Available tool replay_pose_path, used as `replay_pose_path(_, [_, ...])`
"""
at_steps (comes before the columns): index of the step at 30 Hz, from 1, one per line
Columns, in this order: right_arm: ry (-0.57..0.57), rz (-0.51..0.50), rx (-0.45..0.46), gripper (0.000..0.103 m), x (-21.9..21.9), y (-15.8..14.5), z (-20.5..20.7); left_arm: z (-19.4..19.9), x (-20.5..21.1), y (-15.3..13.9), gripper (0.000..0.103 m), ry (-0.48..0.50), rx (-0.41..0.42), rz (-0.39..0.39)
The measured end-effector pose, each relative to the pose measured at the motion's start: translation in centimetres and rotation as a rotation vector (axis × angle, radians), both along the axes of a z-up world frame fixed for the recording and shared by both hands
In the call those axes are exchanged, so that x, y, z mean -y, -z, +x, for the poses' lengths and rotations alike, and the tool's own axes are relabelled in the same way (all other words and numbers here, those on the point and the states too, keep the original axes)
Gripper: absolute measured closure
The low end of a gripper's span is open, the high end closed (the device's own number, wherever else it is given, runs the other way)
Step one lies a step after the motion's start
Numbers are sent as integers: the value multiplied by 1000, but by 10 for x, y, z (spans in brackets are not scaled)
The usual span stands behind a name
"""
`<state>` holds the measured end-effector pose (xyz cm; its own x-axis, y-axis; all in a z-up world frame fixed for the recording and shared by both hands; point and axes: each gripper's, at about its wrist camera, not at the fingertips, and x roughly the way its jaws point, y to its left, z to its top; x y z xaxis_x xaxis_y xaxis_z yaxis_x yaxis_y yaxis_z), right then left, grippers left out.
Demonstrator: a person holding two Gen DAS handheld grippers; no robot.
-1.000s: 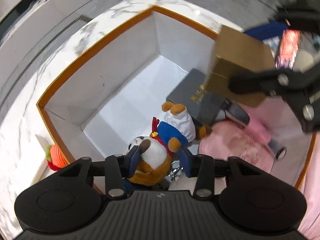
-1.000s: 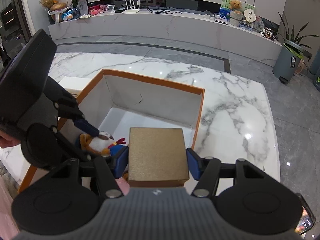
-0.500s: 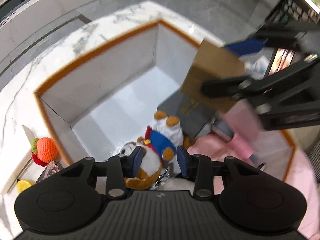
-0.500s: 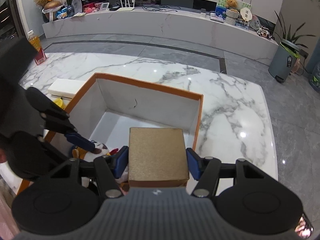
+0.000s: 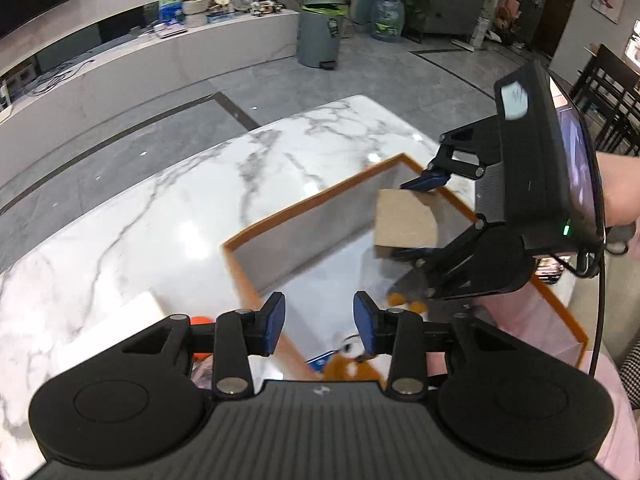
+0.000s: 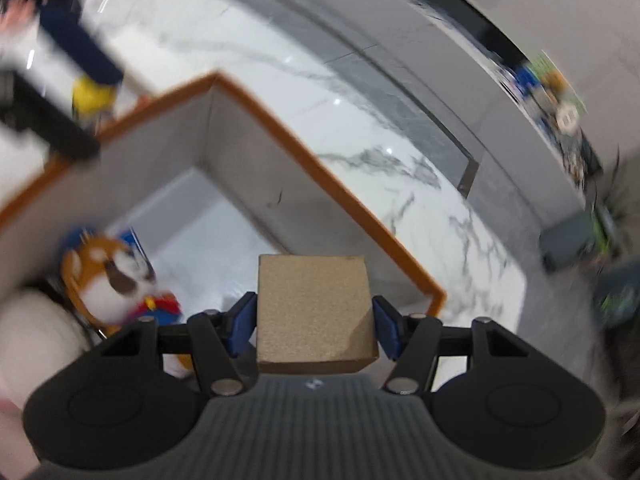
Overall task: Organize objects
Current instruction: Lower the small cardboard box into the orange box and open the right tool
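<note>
A white marble tabletop (image 5: 168, 216) carries a large orange-rimmed white storage box (image 5: 304, 204), into which a person is sorting household items. The step in hand appears to be stowing a small gold-brown cardboard box (image 6: 314, 312), which hangs over the open storage box, clamped on both sides between the blue-padded fingers of the right gripper (image 6: 314, 326). The next move likely calls for lowering it to a bare patch of the white floor, clear of the brown-and-white plush dog in a blue jacket (image 6: 116, 276) lying inside at the near end, then spreading the fingers. The left gripper (image 5: 319, 322) is held above the storage box's near rim, its fingers partly apart with nothing between them. The left wrist view alone shows the right gripper from outside, with the hand (image 5: 614, 192) behind it; the blurred right wrist view alone shows the dog's face and the far inner corner.
</note>
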<state>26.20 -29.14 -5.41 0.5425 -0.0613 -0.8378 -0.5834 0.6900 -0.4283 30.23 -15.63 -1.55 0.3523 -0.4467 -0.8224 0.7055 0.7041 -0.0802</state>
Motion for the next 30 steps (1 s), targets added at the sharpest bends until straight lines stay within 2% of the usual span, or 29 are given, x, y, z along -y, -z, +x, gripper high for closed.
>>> replay_pose_path(3, [-77,-172,3,40,-13,17,3,5,-11,7,58,-31,-4,0])
replay_pose_path(7, [-153,-292,-57,40,-23,38,7,7,-26,13,58,-57,-32,-8])
replay_pose_path(14, [-168,-351,-145,40,-19,54,17,7,-44,17,58,-78,-49,-32])
replay_pose_path(17, [-172,-375,-155,39,-12,55,18,5,-49,19,58,-77,-51,-30])
replay_pose_path(19, [-153,-364,-161,40,-5,51,21,6,-51,21,58,-76,-55,-35])
replay_pose_path(23, [-119,-270,-166,41,3,38,24,5,-53,24,58,-76,-58,-41])
replay_pose_path(28, [-39,-85,-180,43,-1,23,31,6,-57,27,58,-99,-69,-53])
replay_pose_path(30, [-3,-70,-147,56,-9,25,36,6,-58,28,58,-103,-73,-52])
